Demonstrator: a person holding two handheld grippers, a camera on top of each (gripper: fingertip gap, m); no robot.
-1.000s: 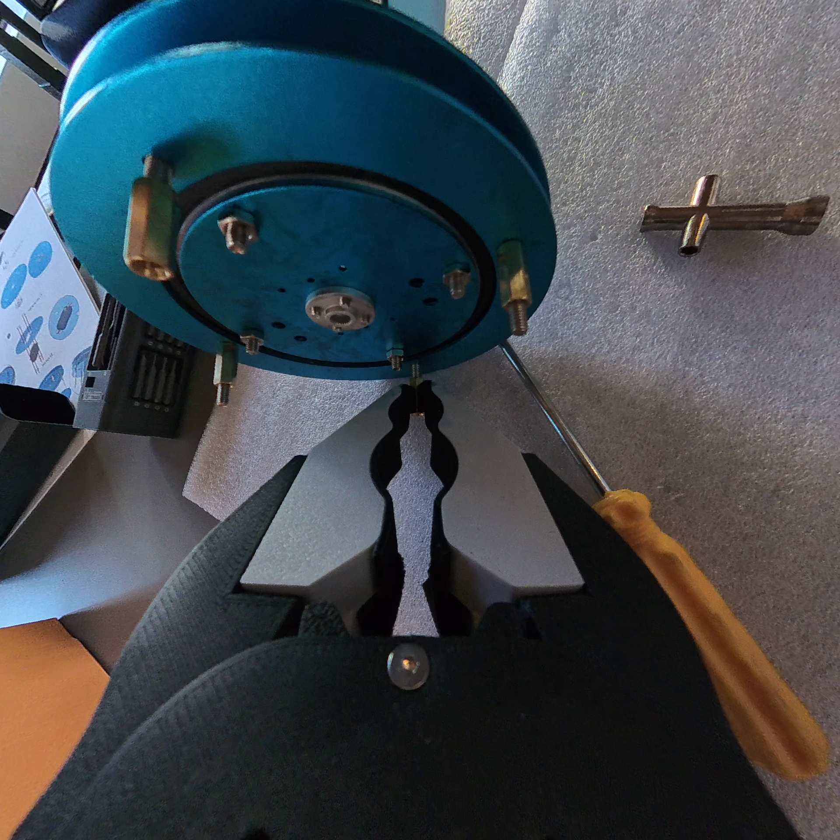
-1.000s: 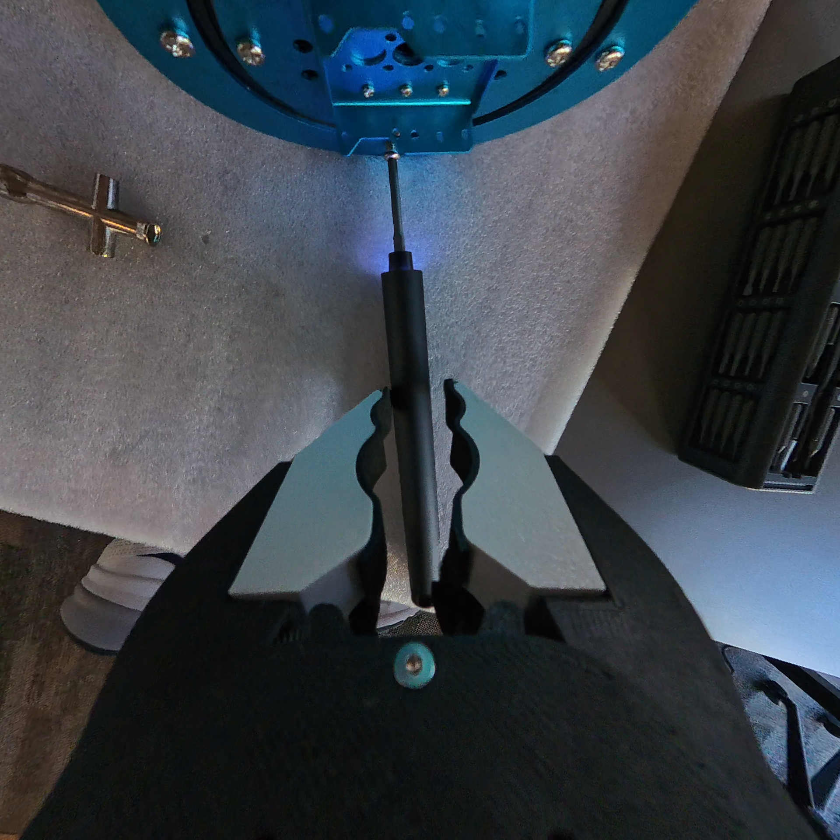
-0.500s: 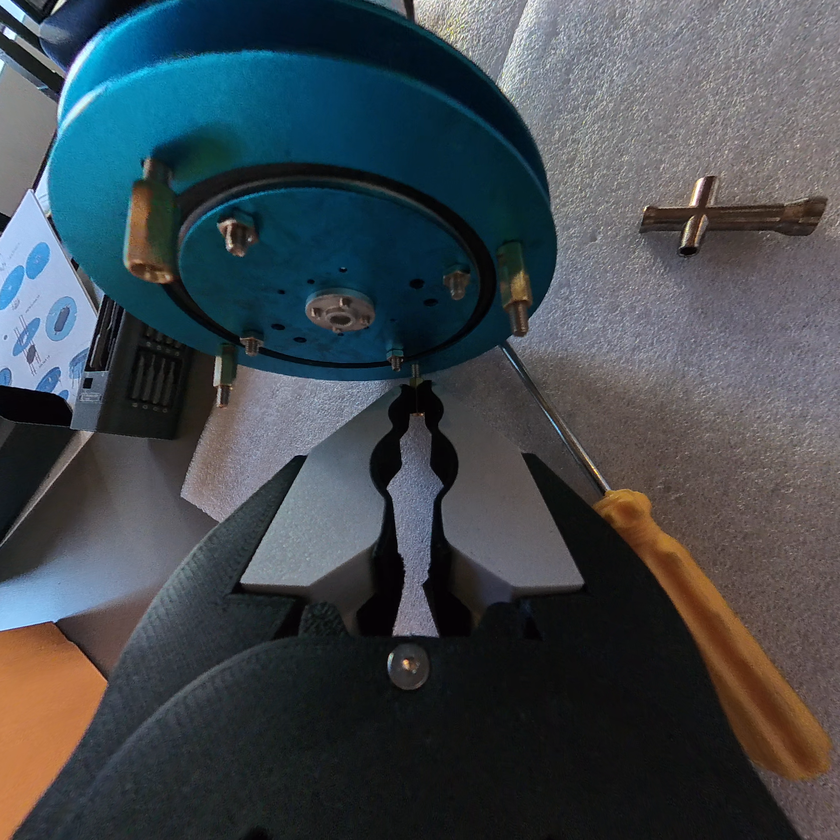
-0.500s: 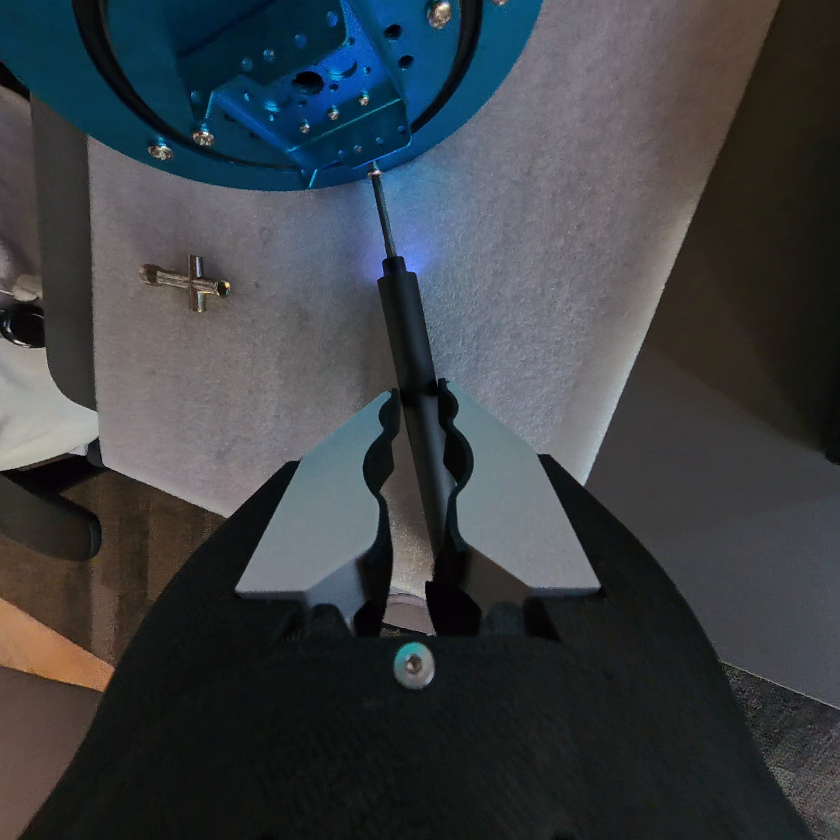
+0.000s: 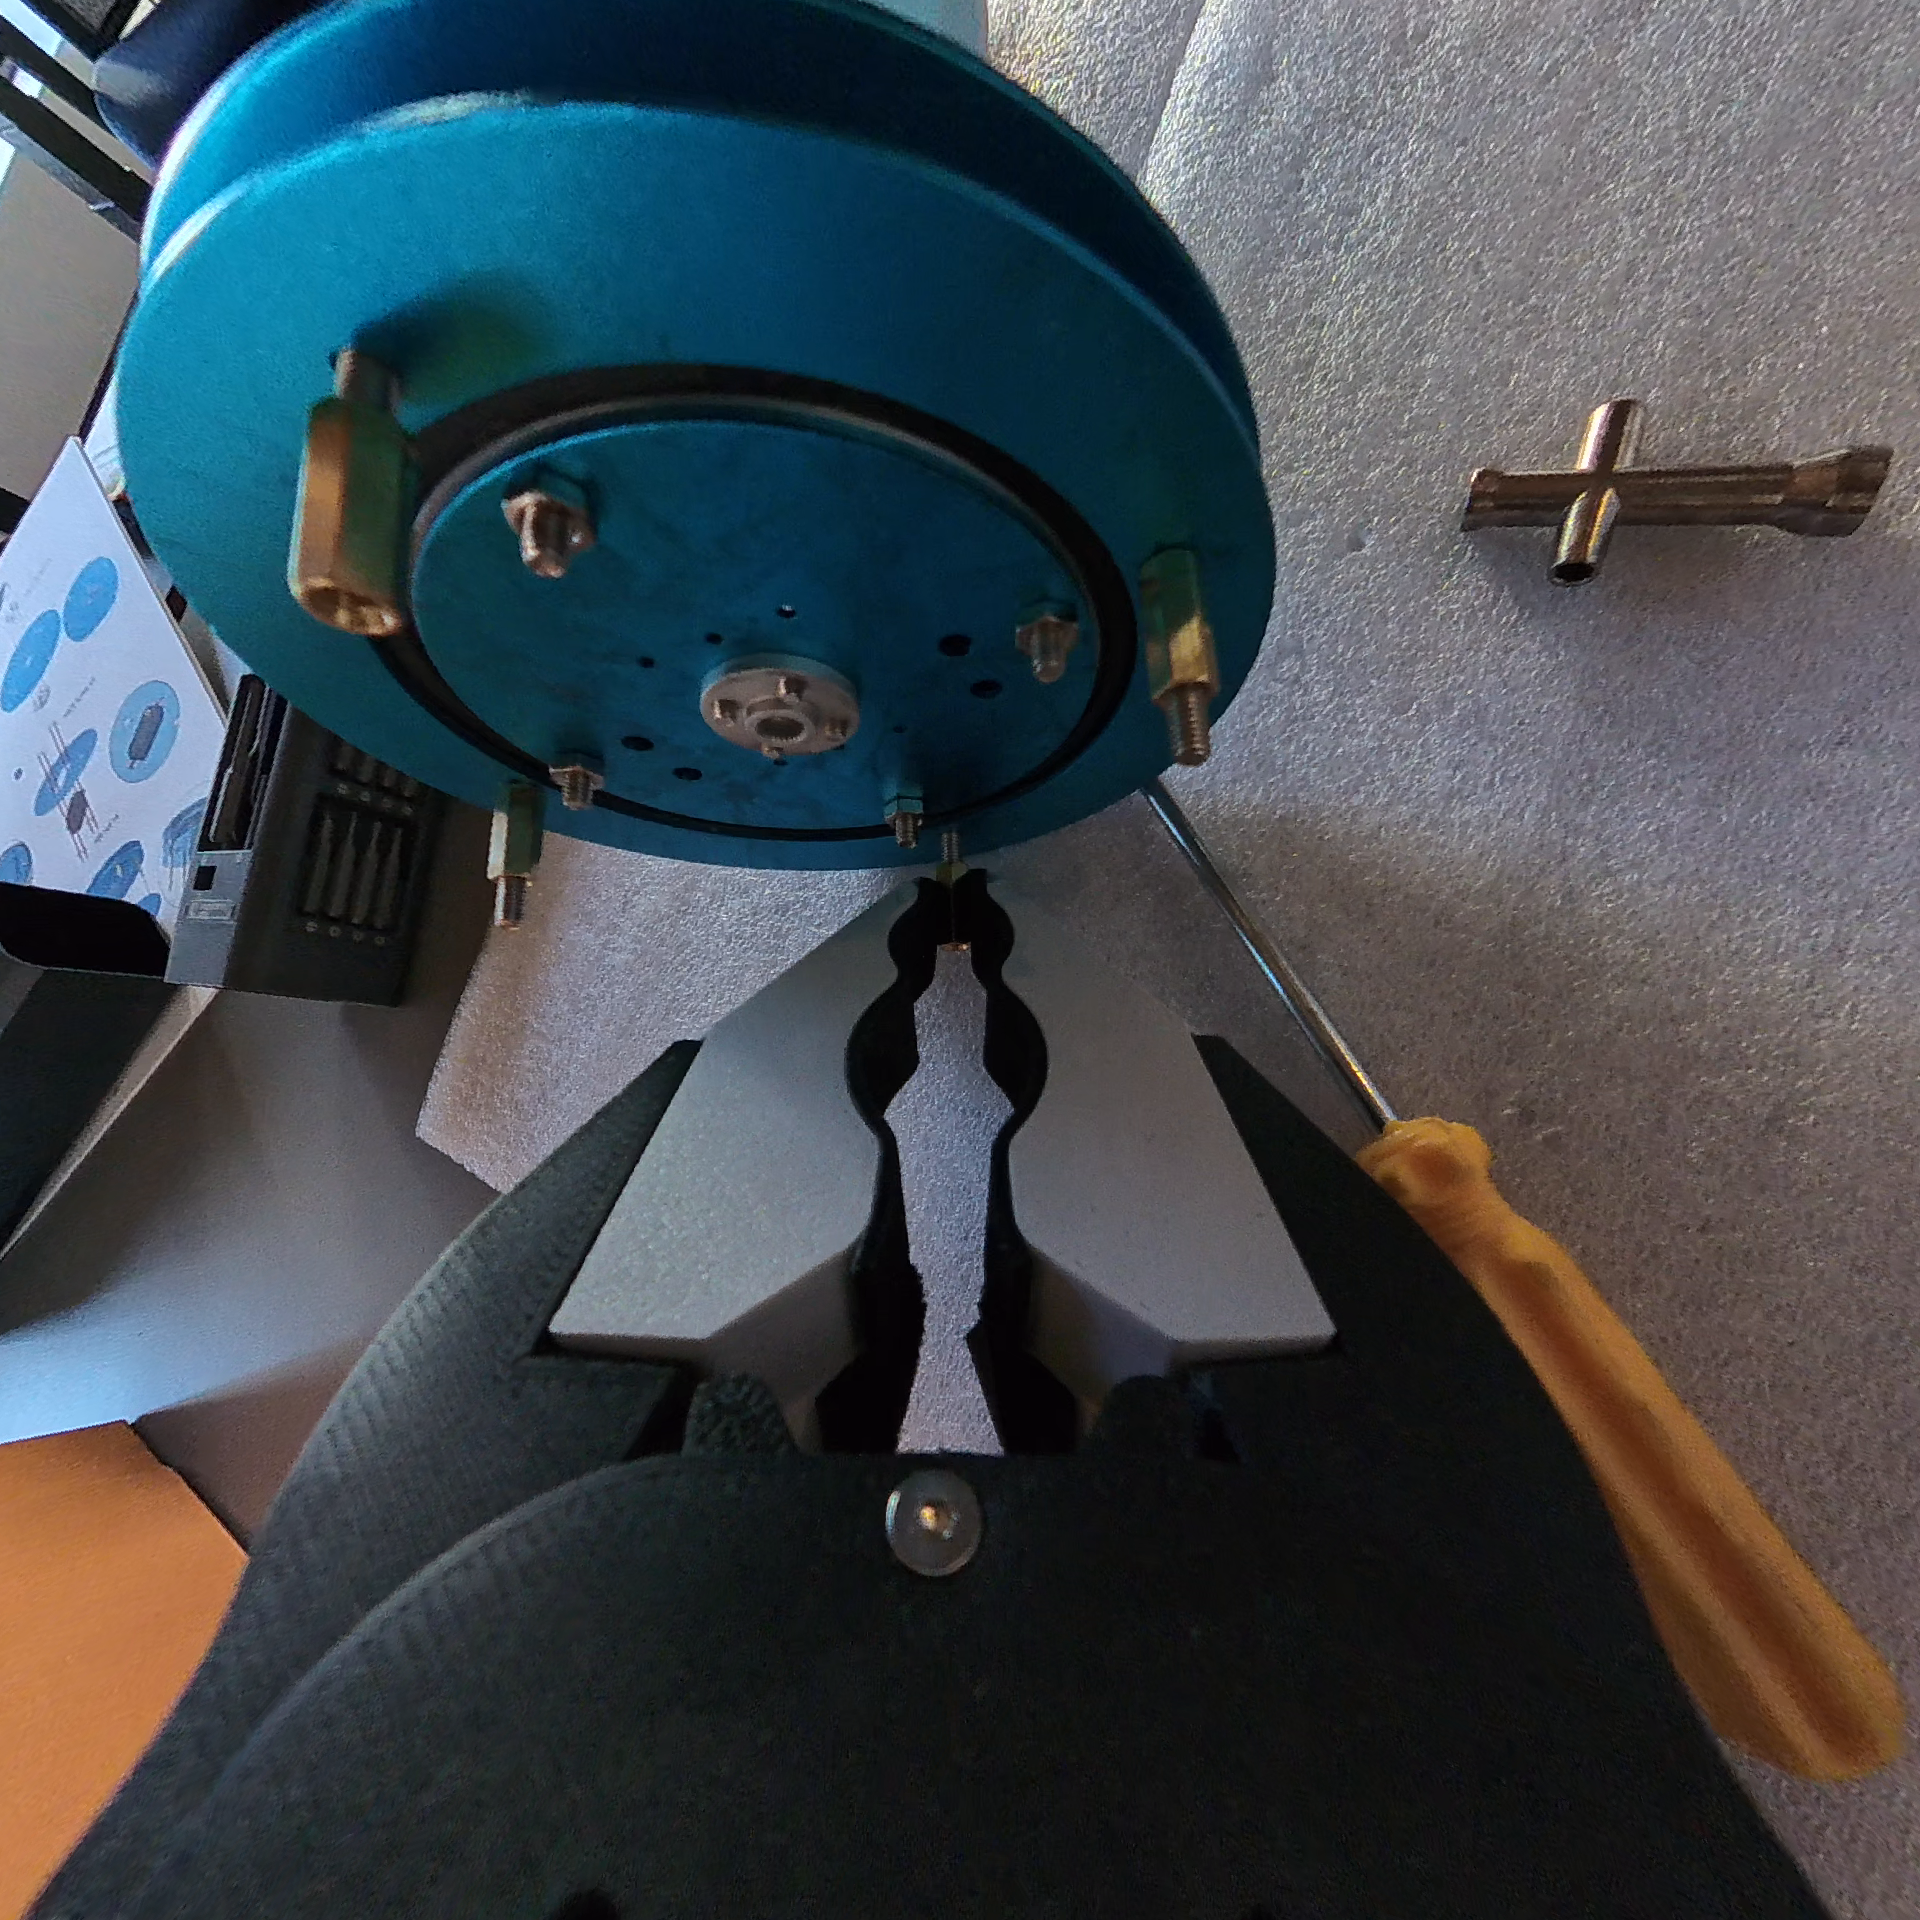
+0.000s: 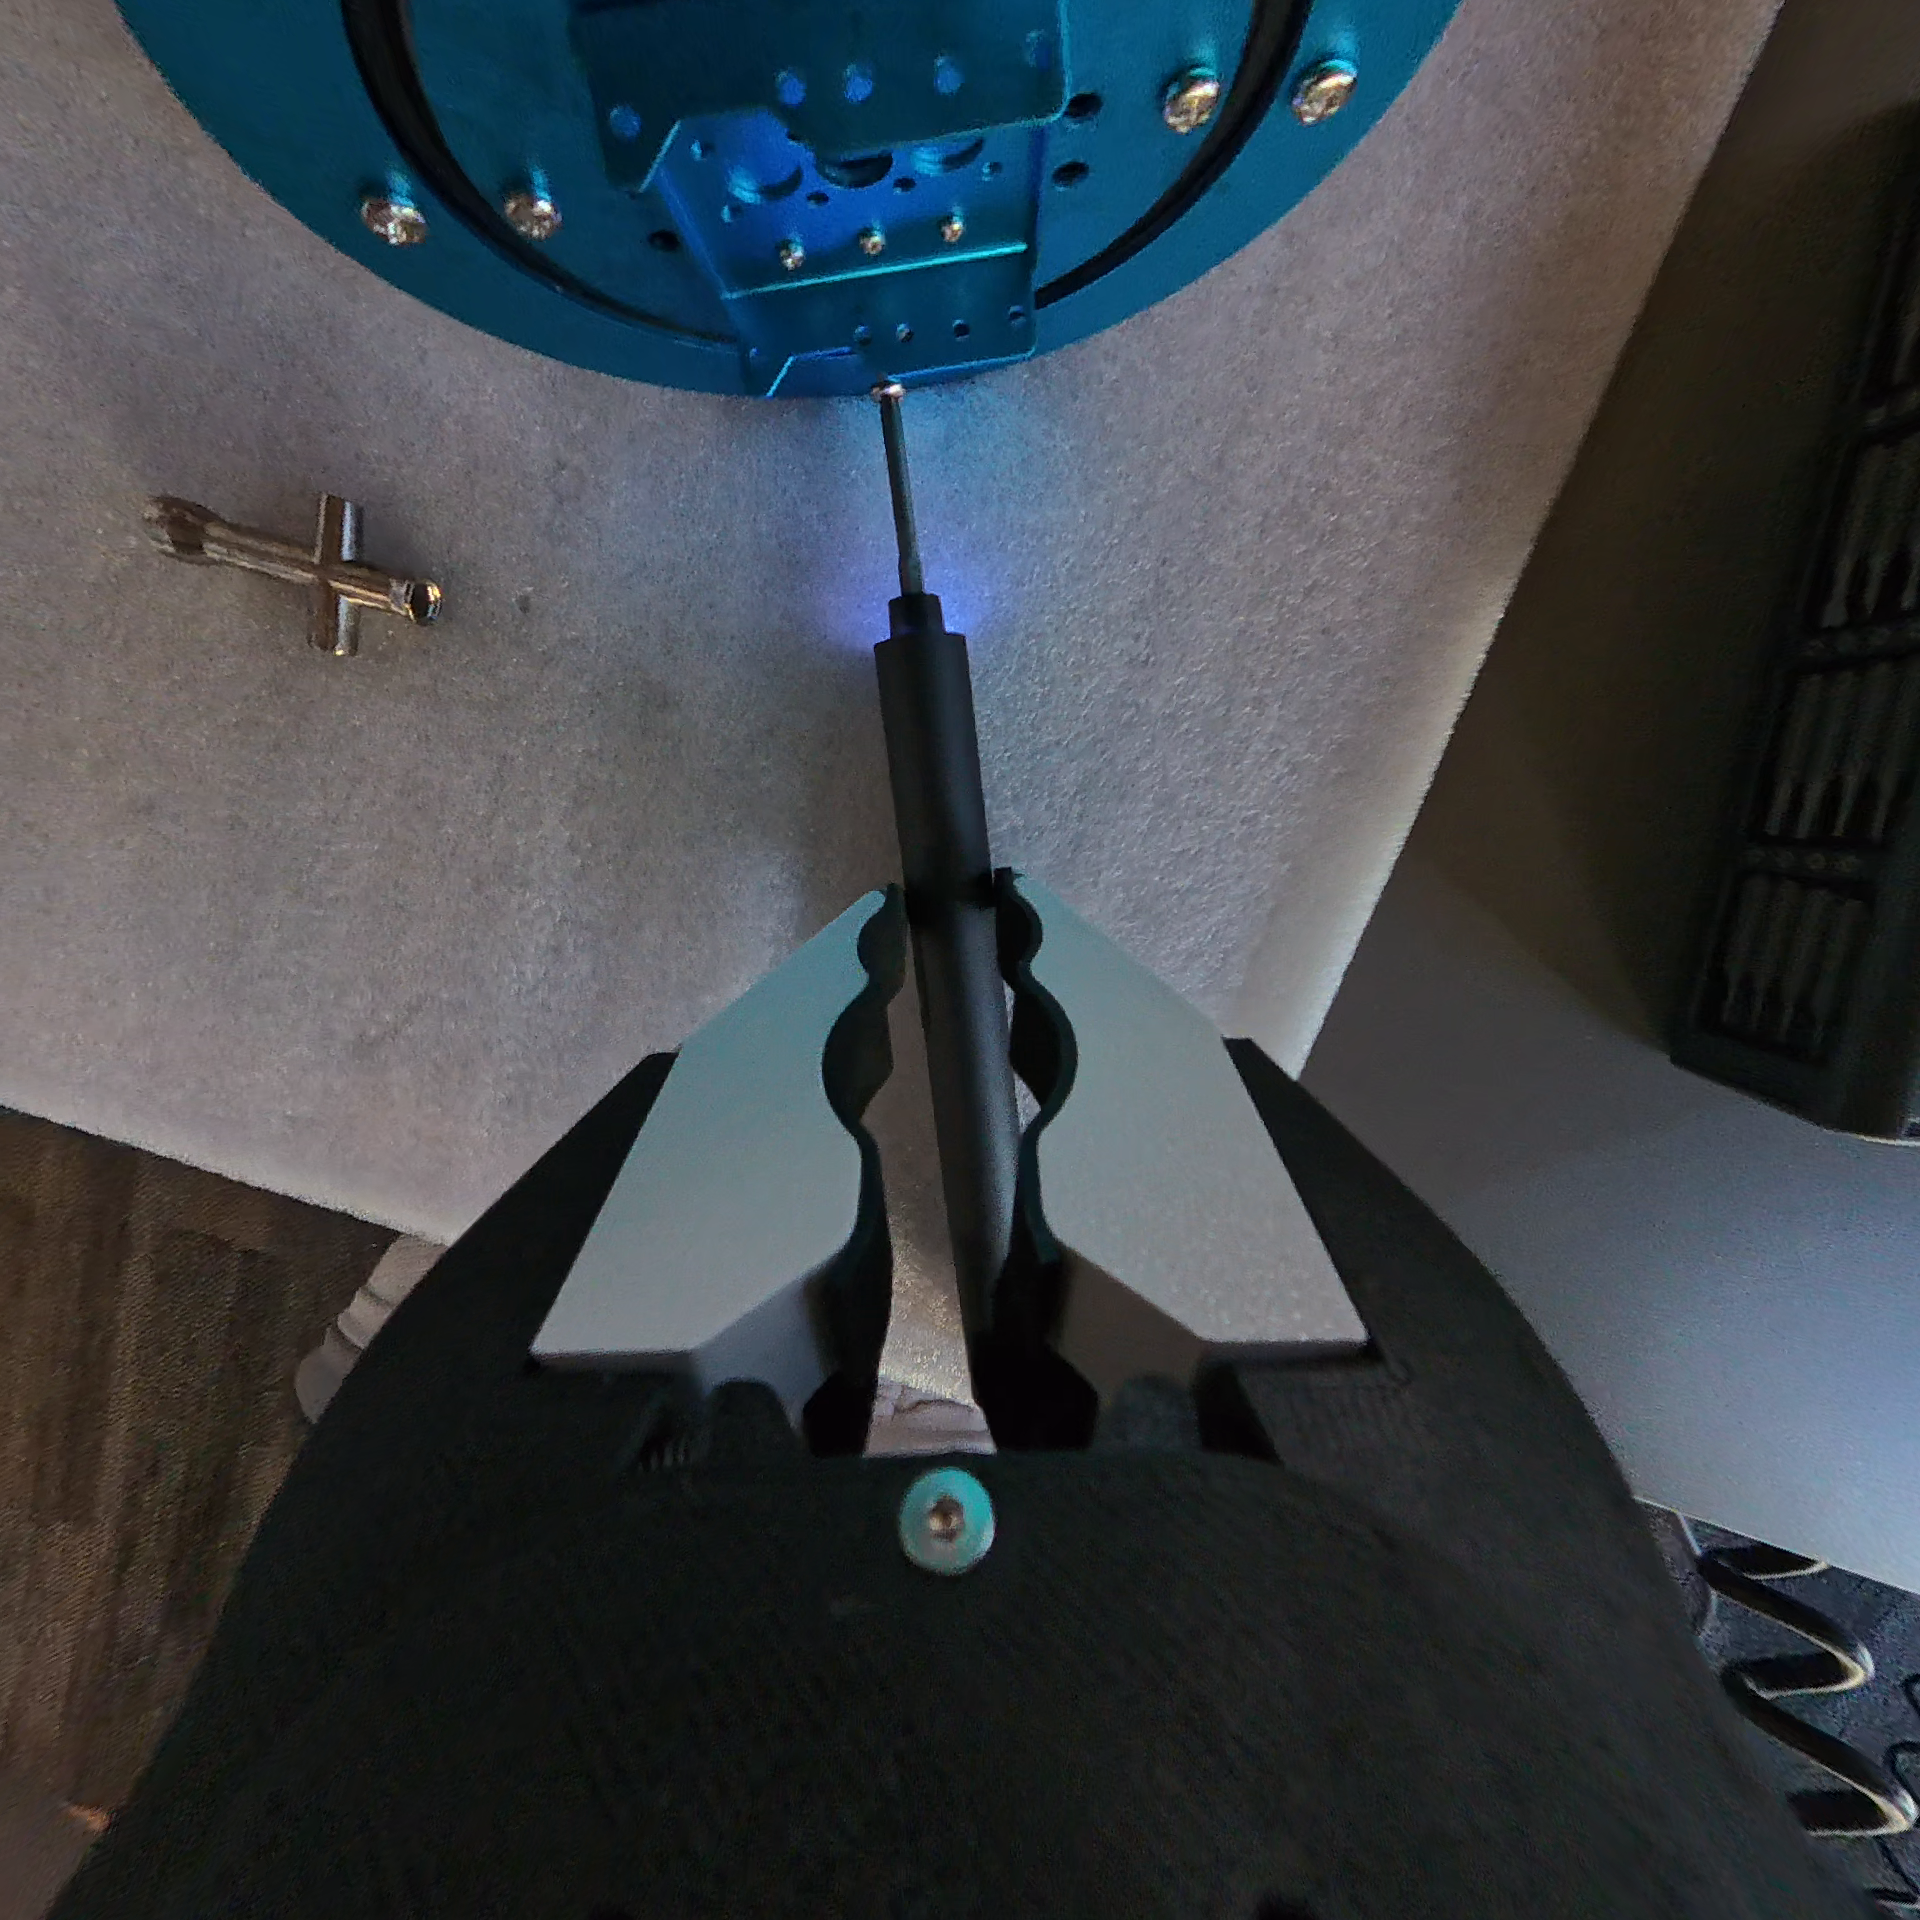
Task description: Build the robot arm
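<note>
Left gripper (image 5: 952,912): my black, ribbed-textured body with pale grey wedge fingers (image 5: 727,1122) and scalloped black inner pads, tips pinched on a small brass standoff (image 5: 953,914) that hangs from the lower rim of the blue disc assembly (image 5: 665,312).

Blue disc assembly, just ahead of my left tips: two stacked round metal plates, matte blue, a black ring set around an inner plate, a silver hub (image 5: 777,709) at centre, hexagonal brass standoffs and small nuts standing off its face.

Yellow-handled screwdriver (image 5: 1621,1455), to the right of my left gripper: smooth moulded plastic grip, thin bright steel shaft running up under the disc's rim; lies flat on the grey foam mat (image 5: 1558,935), which is fine-grained and soft-looking.

Cross-shaped metal wrench (image 5: 1673,488), ahead and well right of my left gripper: four tubular arms, dull silver, flat on the mat.

Black bit case (image 5: 312,862), ahead-left: ribbed slots, on the pale tabletop beside a printed sheet (image 5: 83,675).

Right gripper (image 6: 951,894): same build, fingers closed around a slim black cylindrical driver (image 6: 940,831), matte, held lengthwise between the pads. Its thin steel bit points forward, with the tip at a small screw (image 6: 886,391) on the blue perforated bracket (image 6: 852,208) of the assembly. Bluish glow at the driver's nose.
</note>
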